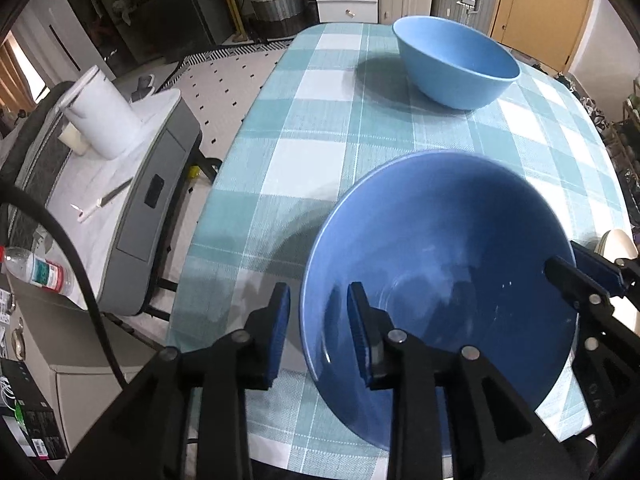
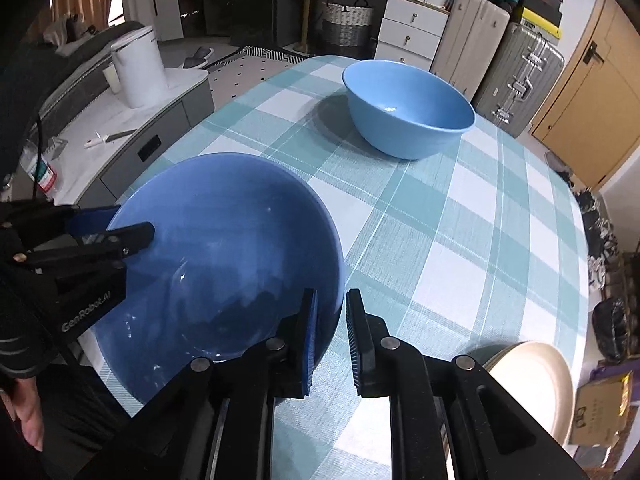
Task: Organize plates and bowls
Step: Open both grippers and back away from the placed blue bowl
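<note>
left fingers (image 1: 318,332): parted astride the dark blue bowl's (image 1: 440,280) near rim, pads off it | right fingers (image 2: 332,336): clamped on that bowl's opposite rim | dark blue bowl: on my side of the checked worktop (image 2: 460,240) | light blue bowl (image 2: 408,108): far side, apart | cream plates (image 2: 532,380): right edge
</note>
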{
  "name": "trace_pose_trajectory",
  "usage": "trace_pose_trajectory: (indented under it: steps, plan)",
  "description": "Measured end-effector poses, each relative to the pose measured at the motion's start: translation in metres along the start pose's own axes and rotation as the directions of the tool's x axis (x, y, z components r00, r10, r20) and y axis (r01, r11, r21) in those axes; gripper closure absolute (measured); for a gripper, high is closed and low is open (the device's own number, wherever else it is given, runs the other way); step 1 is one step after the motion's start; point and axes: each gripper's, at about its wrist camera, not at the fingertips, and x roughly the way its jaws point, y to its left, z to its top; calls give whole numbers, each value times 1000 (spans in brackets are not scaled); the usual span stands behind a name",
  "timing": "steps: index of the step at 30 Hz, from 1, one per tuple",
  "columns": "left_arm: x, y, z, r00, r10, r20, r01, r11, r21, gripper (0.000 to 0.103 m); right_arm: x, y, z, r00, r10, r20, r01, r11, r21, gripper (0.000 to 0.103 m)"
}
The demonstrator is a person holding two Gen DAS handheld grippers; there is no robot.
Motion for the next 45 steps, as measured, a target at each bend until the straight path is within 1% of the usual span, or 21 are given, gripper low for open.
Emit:
trace_pose_trajectory:
  steps: [1,3,4,8,10,12,13,14,15,17,20,24,26,28,32,34,35,36,40,43,45]
  plan:
    - [2,1,-1,1000,-7,-6,7,1000,-7,73,-1,-2,-1,1000,11,-1,-11,1000,11,90]
    - [5,5,-3,999,-28,-19,27,999,-31,64,-2,-6,-3,999,37,-1,-37,999,38,89]
    - [5,5,-4,999,-37,-17,36,999,-39,61,-3,-7,-4,999,46,-1,-46,998,50,89]
    - [0,6,-10,998,-64,19,65,997,-50,58,-9,-15,-9,996,90,26,-92,990,109,84]
    - [-4,4,-12,996,-85,40,87,995,-40,58,-13,-19,-12,995,89,42,-94,987,129,78]
    - [-6,4,-13,994,-94,49,96,995,-39,56,-16,-21,-16,995,83,58,-90,986,138,64]
    - [-8,4,-13,993,-103,55,105,993,-43,56,-18,-22,-17,995,77,70,-86,986,143,59]
    - [-9,5,-14,992,-112,61,115,992,-49,55,-21,-24,-20,995,59,86,-72,986,149,48]
    - [-10,6,-14,991,-117,67,121,991,-53,55,-25,-24,-22,994,40,101,-55,987,153,41]
    - [-13,9,-16,989,-120,86,126,990,-60,54,-33,-25,-27,991,3,133,-25,987,162,32]
    - [-15,10,-21,987,-103,121,110,992,-54,54,-45,-27,-35,981,25,195,-60,982,180,27]
    - [-21,10,-31,978,-113,177,122,992,-42,54,-57,-27,-43,967,31,252,-80,979,188,21]
    - [-29,11,-36,970,-95,224,108,993,-43,54,-61,-24,-48,961,26,276,-78,980,181,20]
    - [-38,14,-41,956,-68,284,90,994,-66,51,-65,-20,-52,955,10,297,-63,984,169,20]
    - [-50,19,-48,931,-79,356,116,990,-81,47,-71,-15,-63,937,17,349,-77,985,158,19]
    - [-53,18,-50,924,-82,373,121,989,-81,38,-73,-13,-69,930,12,369,-74,985,156,19]
    - [-55,18,-51,920,-82,384,124,988,-86,21,-74,-13,-71,925,9,379,-74,985,157,19]
    - [-58,19,-53,907,-83,412,134,986,-96,9,-73,-13,-73,922,8,388,-76,984,160,18]
    - [-73,20,-62,855,-93,511,167,981,-101,5,-72,-16,-84,900,17,435,-102,979,174,18]
    - [-77,16,-66,839,-85,537,157,984,-90,5,-72,-21,-91,880,32,474,-140,971,194,17]
    - [-76,12,-67,841,-95,533,163,983,-82,5,-70,-23,-93,878,10,478,-129,967,217,9]
